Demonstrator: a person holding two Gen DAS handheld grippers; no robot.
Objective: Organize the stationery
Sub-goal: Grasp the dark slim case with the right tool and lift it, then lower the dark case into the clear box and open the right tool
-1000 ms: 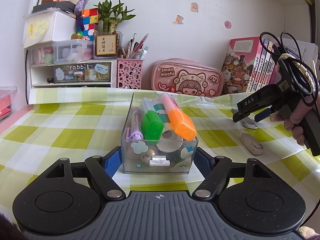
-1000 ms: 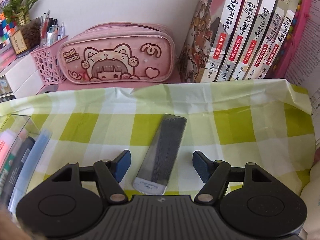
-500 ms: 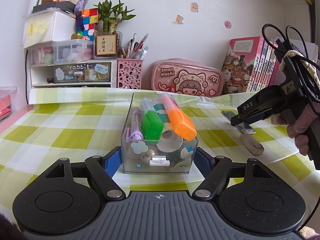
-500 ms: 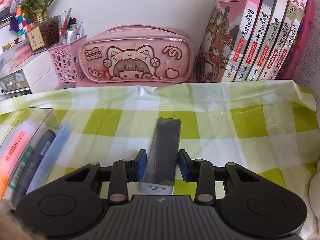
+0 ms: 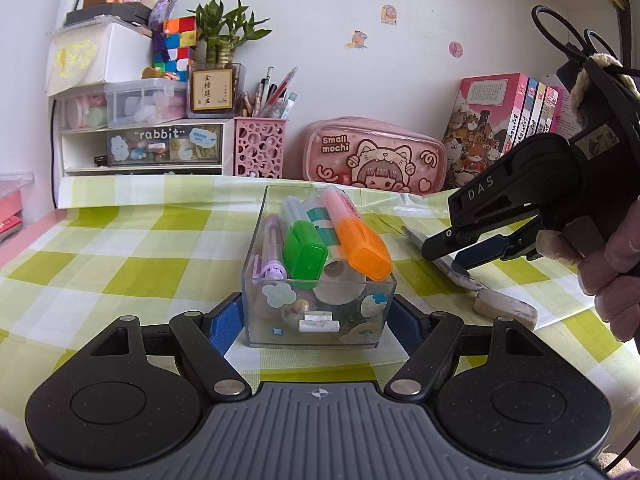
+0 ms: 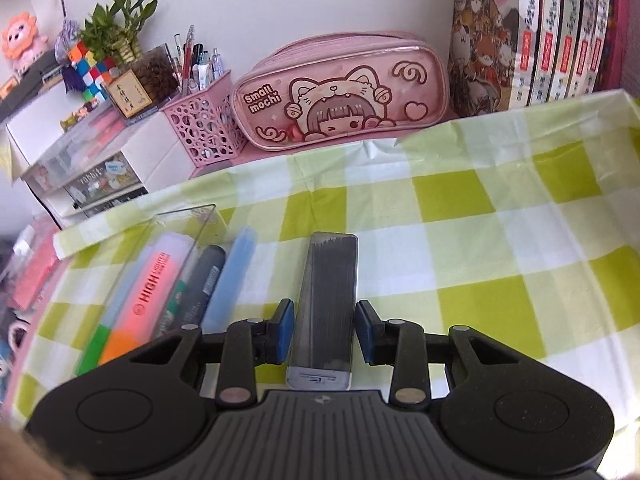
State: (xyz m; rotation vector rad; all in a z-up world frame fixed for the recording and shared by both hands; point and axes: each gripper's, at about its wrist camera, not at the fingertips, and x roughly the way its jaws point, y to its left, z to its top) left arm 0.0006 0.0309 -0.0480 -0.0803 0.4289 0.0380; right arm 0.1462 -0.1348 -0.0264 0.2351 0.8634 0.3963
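R gripper (image 6: 323,332), wide 1 s ago, now clamps lead case (image 6: 326,312) right of clear box (image 5: 316,280); L gripper (image 5: 318,320) unchanged, gripping box.

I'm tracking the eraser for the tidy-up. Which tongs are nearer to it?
Right. The right tongs hang just above and behind the eraser, gripping the pencil lead case. The left tongs are farther off, clamped on the clear box.

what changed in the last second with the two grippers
The right gripper closed its wide-open jaws around the flat lead refill case and tilted it up off the checked cloth. The left gripper stayed clamped on the clear box; the eraser did not move.
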